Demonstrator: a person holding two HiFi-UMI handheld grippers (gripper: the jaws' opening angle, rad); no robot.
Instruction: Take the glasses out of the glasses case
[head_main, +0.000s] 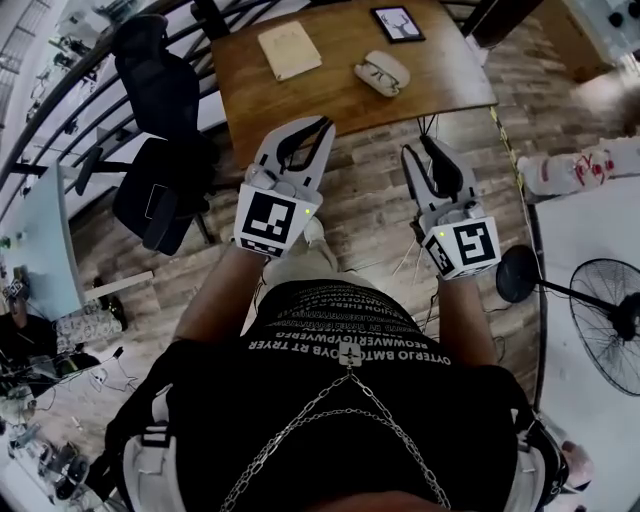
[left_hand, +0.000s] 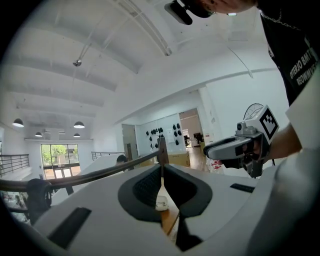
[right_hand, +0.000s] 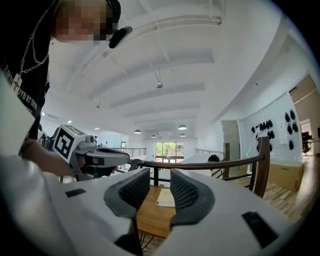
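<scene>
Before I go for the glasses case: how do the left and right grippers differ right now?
The left gripper has jaws meeting at the tips; the right gripper has jaws apart with a clear gap. Between the left gripper's jaws the white glasses case shows; between the right gripper's, the beige notepad. Both are empty, held in the air before the wooden table.

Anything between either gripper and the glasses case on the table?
Nothing visible. The left gripper and right gripper hang short of the table, only air ahead. The glasses case lies on bare wood; the notepad to its left and the frame behind it stand clear.
</scene>
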